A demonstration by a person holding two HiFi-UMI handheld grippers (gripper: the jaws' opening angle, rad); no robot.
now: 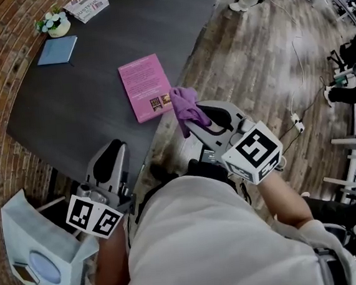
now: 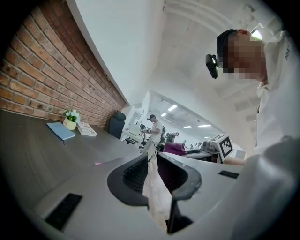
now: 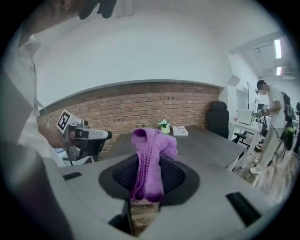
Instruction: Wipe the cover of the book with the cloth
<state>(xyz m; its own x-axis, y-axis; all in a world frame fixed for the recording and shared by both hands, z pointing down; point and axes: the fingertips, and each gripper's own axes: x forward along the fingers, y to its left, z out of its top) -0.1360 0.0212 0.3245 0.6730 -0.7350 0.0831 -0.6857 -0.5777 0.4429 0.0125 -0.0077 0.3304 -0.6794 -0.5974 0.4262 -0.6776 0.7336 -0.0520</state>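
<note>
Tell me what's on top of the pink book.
The cover of the pink book shows bare. Only the purple cloth, clamped in the right gripper, hangs by its near corner; whether it touches there is hidden.

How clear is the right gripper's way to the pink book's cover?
Likely yes, reachable: the right gripper, shut on the purple cloth, hovers at the near corner of the pink book; nothing lies between them.

**Right gripper clamped on cloth, left gripper empty**

The right gripper (image 1: 192, 123) reaches forward, its jaws pressed together on a purple cloth (image 1: 185, 103) that bunches above their tips. The left gripper (image 1: 115, 152) hangs to its left, lower and nearer the body, its jaws a narrow gap apart with nothing between them.
</note>
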